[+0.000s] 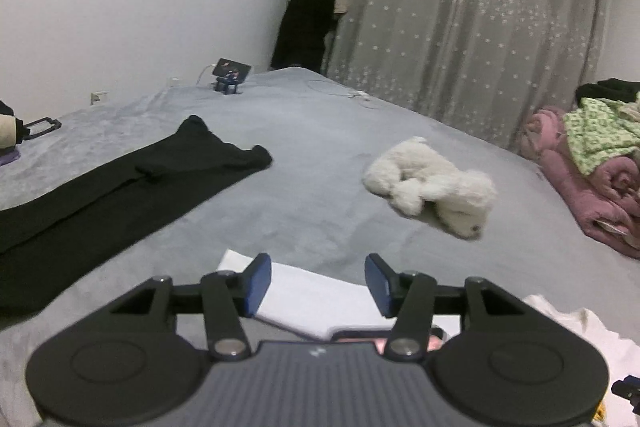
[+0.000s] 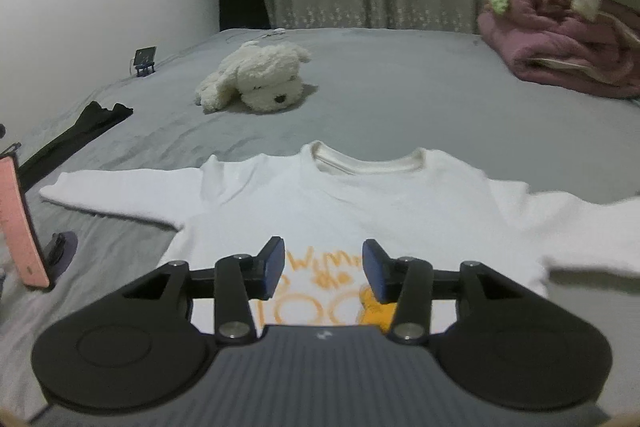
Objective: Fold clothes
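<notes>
While we looked along the left tool (image 1: 318, 283), its blue pads stood apart with nothing between them, released above the tip of a white sleeve (image 1: 304, 301) lying flat on the grey bed (image 1: 312, 155). Further off in that view lay black trousers (image 1: 120, 183) stretched out to the left, a white plush dog (image 1: 432, 183) in the middle, and a pink blanket (image 1: 588, 195) under a green patterned cloth (image 1: 596, 135) at the right edge.

From the right wrist we saw far more of the garment: a white sweatshirt (image 2: 360, 203) spread face up, collar away from us, both sleeves out to the sides, orange lettering on the chest. The right tool (image 2: 323, 269) hung over that lettering, likewise released and gripping nothing. Only this view gave the whole shirt (the left one caught merely a sleeve end), while only the left showed the trousers at length. A pink phone (image 2: 20, 223) stood at the left edge.

We judged the shirt laid out and the folding not yet begun. Next move would call for each tool to pinch a sleeve or side seam, then bring it across the chest without dragging the body askew.
</notes>
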Demonstrator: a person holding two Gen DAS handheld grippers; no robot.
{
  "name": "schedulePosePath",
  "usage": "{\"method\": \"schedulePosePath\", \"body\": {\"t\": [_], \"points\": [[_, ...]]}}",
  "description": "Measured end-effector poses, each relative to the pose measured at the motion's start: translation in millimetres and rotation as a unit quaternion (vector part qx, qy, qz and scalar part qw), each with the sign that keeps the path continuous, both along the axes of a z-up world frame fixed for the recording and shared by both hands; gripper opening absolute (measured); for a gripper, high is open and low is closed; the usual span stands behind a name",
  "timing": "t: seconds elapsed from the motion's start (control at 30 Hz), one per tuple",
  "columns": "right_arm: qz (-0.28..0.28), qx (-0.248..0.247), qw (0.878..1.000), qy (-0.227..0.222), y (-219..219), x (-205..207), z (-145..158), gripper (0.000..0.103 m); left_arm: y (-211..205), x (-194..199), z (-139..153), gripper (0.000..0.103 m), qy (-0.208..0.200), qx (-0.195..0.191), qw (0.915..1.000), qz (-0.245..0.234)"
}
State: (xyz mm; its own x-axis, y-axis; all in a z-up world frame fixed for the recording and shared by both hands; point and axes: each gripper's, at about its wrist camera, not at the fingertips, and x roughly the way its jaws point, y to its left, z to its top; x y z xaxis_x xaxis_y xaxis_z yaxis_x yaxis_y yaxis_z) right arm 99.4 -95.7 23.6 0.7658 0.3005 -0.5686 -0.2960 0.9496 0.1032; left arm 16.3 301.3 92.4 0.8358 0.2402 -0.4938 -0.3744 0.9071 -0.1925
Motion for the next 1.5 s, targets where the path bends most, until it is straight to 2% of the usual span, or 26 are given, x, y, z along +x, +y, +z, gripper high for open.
{"method": "schedulePosePath", "body": {"t": [0.23, 0.4, 0.63, 0.73, 0.9, 1.03, 1.17, 1.27, 1.33, 1.47, 1.5], "points": [[-0.035, 0.001, 0.999, 0.002, -38.3, -43.5, 6.6, 0.051, -39.2, -28.7, 8.5, 0.054, -0.002, -0.004, 0.9991, -0.043], [-0.056, 0.002, 0.998, 0.007, -59.8, -68.7, 5.0, 0.056, -69.7, -40.0, -1.3, 0.056, 0.019, -0.009, 0.9963, -0.083], [-0.09, 0.018, 0.996, 0.013, -92.4, -102.8, -14.1, 0.062, -110.2, -47.0, -44.2, 0.057, 0.066, -0.029, 0.9892, -0.128], [-0.107, -0.015, 0.993, 0.04, -96.6, -107.6, -24.8, 0.062, -123.9, -51.2, -68.7, 0.057, 0.088, -0.037, 0.9853, -0.142], [-0.101, -0.031, 0.993, 0.043, -104.1, -119.1, -24.2, 0.062, -138.6, -49.7, -97.0, 0.057, 0.147, -0.028, 0.9739, -0.171], [-0.113, -0.039, 0.991, 0.06, -112.2, -129.1, -26.8, 0.064, -143.0, -39.9, -109.8, 0.064, 0.187, 0.0, 0.968, -0.168], [-0.119, -0.04, 0.989, 0.073, -118.1, -139.2, -29.5, 0.066, -130.2, -22.5, -119.4, 0.065, 0.219, -0.016, 0.9642, -0.148], [-0.11, -0.043, 0.99, 0.076, -118.4, -142.6, -29.2, 0.071, -125.0, -22.4, -117.9, 0.067, 0.214, -0.047, 0.9646, -0.147], [-0.106, -0.043, 0.99, 0.08, -119.6, -144.0, -31.3, 0.071, -126.2, -27.0, -117.0, 0.067, 0.208, -0.062, 0.9631, -0.159], [-0.105, -0.024, 0.989, 0.099, -128.1, -146.3, -37.4, 0.071, -133.6, -36.1, -122.2, 0.052, 0.211, -0.076, 0.9551, -0.193], [-0.106, -0.014, 0.989, 0.106, -131.4, -148.1, -38.8, 0.071, -135.6, -39.1, -123.4, 0.052, 0.212, -0.075, 0.9533, -0.201]]}}
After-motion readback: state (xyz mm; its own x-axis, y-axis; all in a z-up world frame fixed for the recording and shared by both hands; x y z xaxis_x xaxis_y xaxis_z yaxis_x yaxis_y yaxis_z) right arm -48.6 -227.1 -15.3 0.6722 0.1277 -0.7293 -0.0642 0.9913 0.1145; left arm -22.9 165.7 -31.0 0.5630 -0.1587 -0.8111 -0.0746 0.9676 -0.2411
